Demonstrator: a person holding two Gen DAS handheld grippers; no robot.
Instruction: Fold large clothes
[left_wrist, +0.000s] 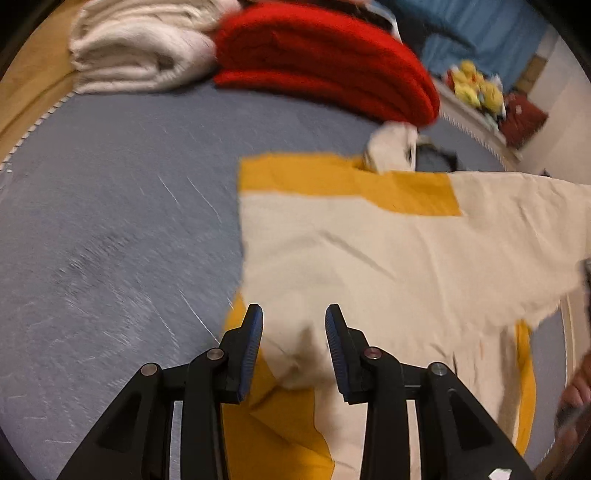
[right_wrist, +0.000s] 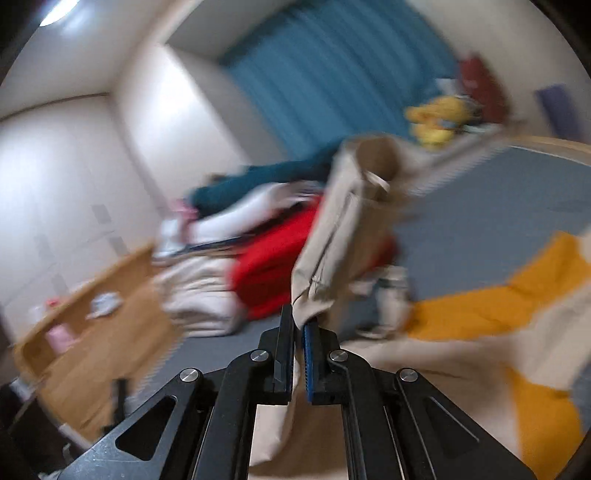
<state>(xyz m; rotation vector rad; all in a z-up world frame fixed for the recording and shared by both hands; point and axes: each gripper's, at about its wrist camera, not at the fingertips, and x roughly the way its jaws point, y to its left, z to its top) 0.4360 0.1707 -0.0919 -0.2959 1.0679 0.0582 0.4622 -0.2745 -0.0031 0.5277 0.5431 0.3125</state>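
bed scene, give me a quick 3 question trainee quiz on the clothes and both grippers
1. True or false: the right gripper is shut on a fold of beige cloth.
2. What lies between the left gripper fingers? A) red blanket B) cream and yellow garment C) nothing but the bed cover
3. Fill in: the folded red blanket sits beside a folded ______ blanket at the far end of the grey-blue bed cover.

Key
1. True; the jaws pinch the raised cloth.
2. B; a bunched cream fold sits between the parted fingers.
3. White.
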